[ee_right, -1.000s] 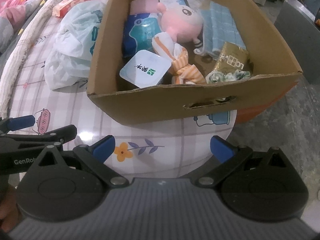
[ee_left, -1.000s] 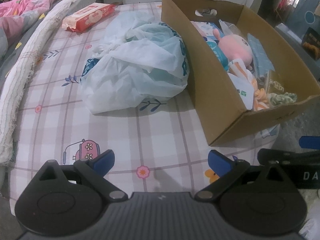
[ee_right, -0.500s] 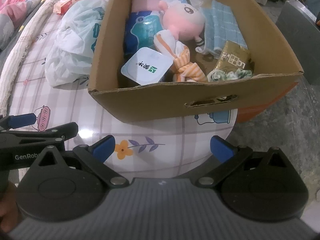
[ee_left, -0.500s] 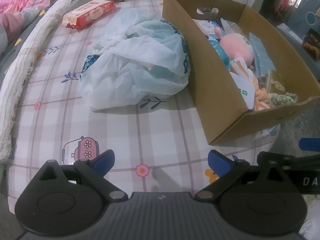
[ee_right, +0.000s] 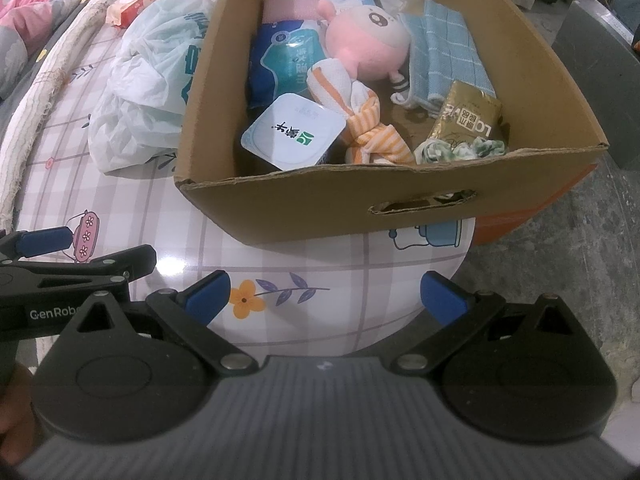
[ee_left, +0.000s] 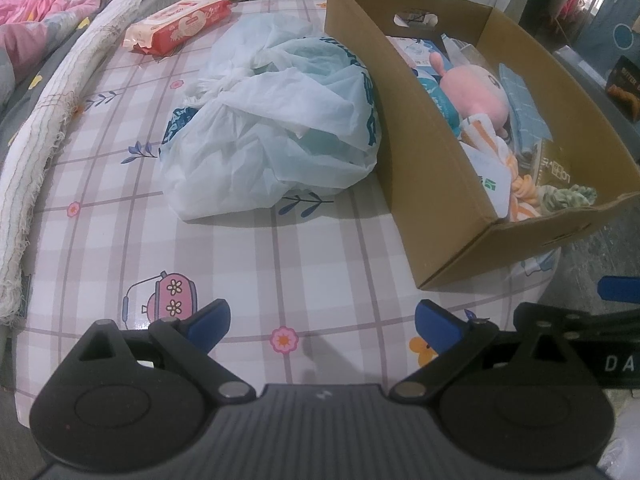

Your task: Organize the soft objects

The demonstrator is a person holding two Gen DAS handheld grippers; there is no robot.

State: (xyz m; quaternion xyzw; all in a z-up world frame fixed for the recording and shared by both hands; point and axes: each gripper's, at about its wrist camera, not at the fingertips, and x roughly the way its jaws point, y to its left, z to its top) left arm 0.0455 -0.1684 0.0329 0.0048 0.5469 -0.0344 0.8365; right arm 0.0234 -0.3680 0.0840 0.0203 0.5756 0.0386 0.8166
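Below us lay the patterned tablecloth [ee_left: 248, 248], our left gripper [ee_left: 322, 324] spread apart and empty, our right gripper [ee_right: 326, 296] likewise agape, crumpled plastic bag [ee_left: 276, 136] touching the cardboard box [ee_right: 328, 204], pink plush toy [ee_right: 370, 46] and blue cloth [ee_right: 446, 50] inside it, wet-wipes pack [ee_left: 178, 22] well beyond the bag.

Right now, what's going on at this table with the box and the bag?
A person holds a gripper in each hand over a patterned table. Both the left gripper and the right gripper are open and empty, hovering near the table's edge. A cardboard box already holds a pink plush toy, a blue checked cloth, an orange striped cloth and some packets. A crumpled plastic bag lies on the table beside the box, and a wipes pack sits farther back.
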